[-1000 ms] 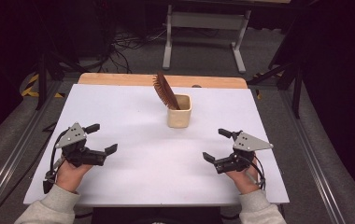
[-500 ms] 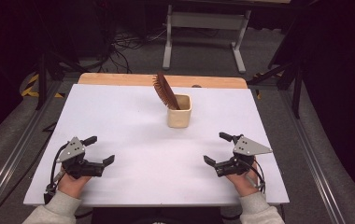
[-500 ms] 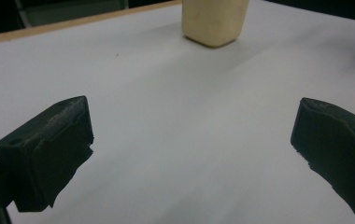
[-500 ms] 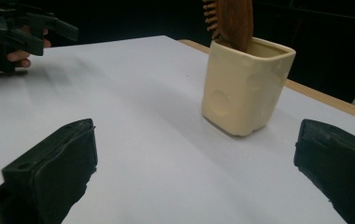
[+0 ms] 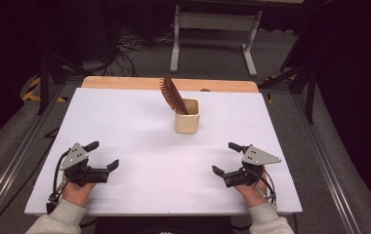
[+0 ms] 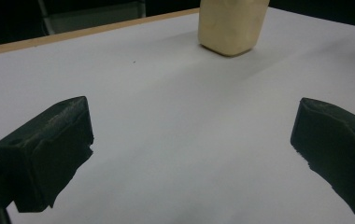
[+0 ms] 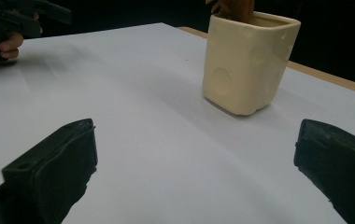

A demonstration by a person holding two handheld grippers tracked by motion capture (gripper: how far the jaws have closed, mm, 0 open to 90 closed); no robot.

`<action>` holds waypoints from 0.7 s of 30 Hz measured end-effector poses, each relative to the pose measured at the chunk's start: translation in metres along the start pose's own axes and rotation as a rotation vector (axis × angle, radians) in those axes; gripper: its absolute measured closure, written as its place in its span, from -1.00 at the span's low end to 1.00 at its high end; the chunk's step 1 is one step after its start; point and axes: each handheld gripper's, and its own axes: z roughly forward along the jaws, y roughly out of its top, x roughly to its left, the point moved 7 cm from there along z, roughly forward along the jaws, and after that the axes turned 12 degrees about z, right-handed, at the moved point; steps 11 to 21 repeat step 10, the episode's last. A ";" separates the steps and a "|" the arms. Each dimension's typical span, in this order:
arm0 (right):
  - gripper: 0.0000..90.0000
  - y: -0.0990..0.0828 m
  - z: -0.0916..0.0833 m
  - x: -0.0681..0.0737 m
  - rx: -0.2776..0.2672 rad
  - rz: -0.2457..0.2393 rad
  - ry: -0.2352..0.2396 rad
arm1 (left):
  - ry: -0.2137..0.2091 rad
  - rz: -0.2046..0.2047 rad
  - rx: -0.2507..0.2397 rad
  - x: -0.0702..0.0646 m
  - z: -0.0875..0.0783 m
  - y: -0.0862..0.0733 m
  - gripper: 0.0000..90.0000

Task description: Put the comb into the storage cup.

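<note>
Grippers first: our left gripper (image 5: 104,156) and right gripper (image 5: 225,158) rest wide apart and empty on the white table (image 5: 139,122), well short of the cream ceramic cup (image 5: 187,117) holding a leaning brown wooden comb (image 5: 172,94). Tugging the comb sideways could tip that cup.

The table top (image 5: 139,126) is plain white, with no pattern, and a strip of light wood (image 5: 125,83) runs along its far edge. The cup (image 5: 187,116) is cream, a pale yellowish colour, with faint round dimples on its sides that show in the right gripper view. The comb (image 5: 173,95) in the cup is dark reddish brown, its teeth making fine stripes. The left gripper (image 5: 104,157) and the right gripper (image 5: 225,158) are black, each with a grey plate on top. The sleeves (image 5: 59,219) are light grey. The floor (image 5: 139,58) is grey, with a bit of yellow and black striped tape (image 5: 33,91) at the left.
</note>
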 end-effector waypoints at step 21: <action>-0.99 -0.002 -0.002 -0.003 0.000 0.028 0.003 | -0.034 -0.086 -0.032 0.010 -0.005 0.003 -0.99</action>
